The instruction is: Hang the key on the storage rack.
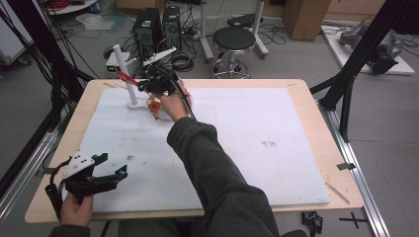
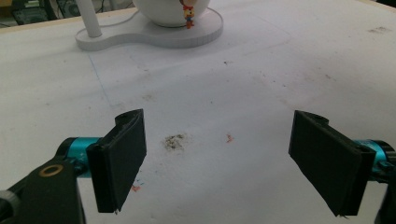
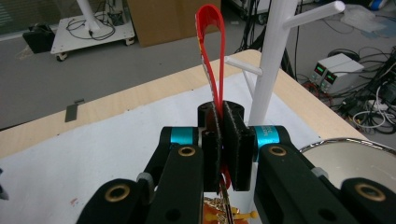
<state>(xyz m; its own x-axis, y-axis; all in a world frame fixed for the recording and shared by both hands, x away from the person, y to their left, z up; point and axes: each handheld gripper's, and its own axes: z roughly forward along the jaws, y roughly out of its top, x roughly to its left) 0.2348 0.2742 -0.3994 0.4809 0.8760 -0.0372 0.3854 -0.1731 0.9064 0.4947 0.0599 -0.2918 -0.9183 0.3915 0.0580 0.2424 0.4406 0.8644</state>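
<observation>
A red strap loop (image 3: pixel 212 42) stands up from between the jaws of my right gripper (image 3: pixel 223 116), which is shut on it. A small orange and gold charm (image 1: pixel 154 106) dangles below the gripper. The strap's loop (image 1: pixel 126 76) points at the white peg stand (image 1: pixel 122 59) at the mat's far left; in the right gripper view the stand (image 3: pixel 275 60) and its pegs are just right of the loop. A white bowl (image 2: pixel 170 11) sits on the stand's base (image 2: pixel 154 35), with the charm (image 2: pixel 188 16) hanging in front. My left gripper (image 1: pixel 113 164) is open and holds nothing, low at the front left.
A white mat (image 1: pixel 247 128) covers most of the wooden table (image 1: pixel 316 113). Behind the table are a black stool (image 1: pixel 233 39), computer towers (image 1: pixel 158 24) and cables. Black frame posts (image 1: pixel 365 44) stand at the right and left sides.
</observation>
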